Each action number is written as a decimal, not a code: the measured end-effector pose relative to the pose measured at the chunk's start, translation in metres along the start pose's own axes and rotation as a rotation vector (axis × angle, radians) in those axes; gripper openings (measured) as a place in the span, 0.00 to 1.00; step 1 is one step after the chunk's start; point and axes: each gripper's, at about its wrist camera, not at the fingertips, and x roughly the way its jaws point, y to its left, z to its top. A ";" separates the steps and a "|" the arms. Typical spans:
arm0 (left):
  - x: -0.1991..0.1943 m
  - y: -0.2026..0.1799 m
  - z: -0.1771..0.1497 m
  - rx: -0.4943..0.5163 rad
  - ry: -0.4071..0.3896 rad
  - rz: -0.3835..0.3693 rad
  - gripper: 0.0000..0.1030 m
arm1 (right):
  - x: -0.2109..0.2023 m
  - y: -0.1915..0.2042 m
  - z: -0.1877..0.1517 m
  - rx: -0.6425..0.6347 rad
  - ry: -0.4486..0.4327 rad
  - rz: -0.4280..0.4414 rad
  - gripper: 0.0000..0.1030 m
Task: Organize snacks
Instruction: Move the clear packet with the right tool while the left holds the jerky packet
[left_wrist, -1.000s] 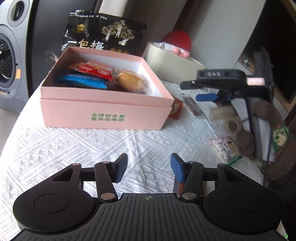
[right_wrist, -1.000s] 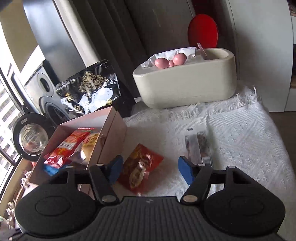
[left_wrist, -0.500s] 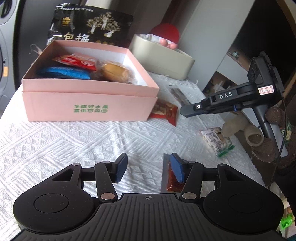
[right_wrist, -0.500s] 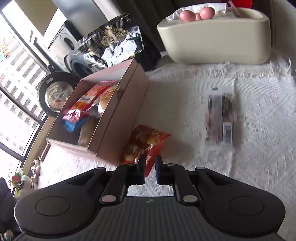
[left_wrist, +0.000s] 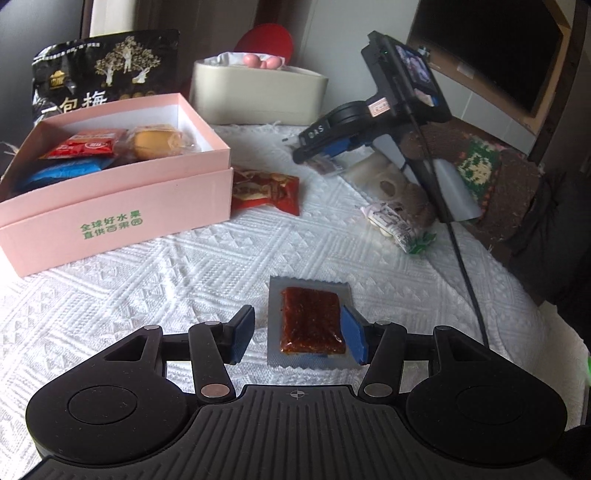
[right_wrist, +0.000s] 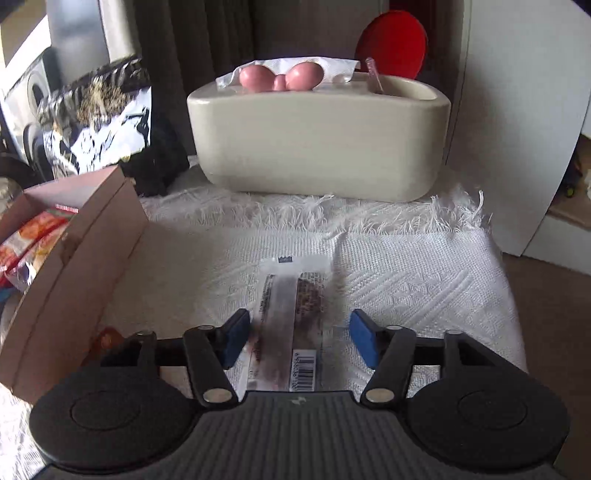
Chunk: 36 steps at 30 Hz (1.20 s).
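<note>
A silver packet of red-brown jerky lies flat on the white cloth between the fingers of my left gripper, which is open; its right pad overlaps the packet's edge. My right gripper hovers over a long clear packet with a dark bar; its jaws are opening and the pads stand clear of the packet. The pink box holds several snacks. A red packet lies beside the box. In the left wrist view my right gripper shows at the far right of the table.
A cream container with pink balls and a red disc stands at the back, a black snack bag behind the box. A white-and-green packet lies near the table's right edge, beside a knitted item.
My left gripper moved forward and right, so the jerky packet now lies between its fingers. My right gripper shut near the red packet, then shifted over the long clear packet and reopened.
</note>
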 end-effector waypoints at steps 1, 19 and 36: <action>0.000 0.002 -0.001 -0.005 0.002 0.002 0.55 | -0.011 0.002 -0.003 -0.003 -0.001 0.023 0.33; 0.011 -0.029 -0.002 0.125 0.031 0.112 0.54 | -0.134 0.041 -0.143 -0.026 -0.075 0.122 0.45; 0.019 -0.020 0.006 0.111 0.041 0.168 0.46 | -0.150 0.052 -0.145 -0.150 -0.249 0.122 0.74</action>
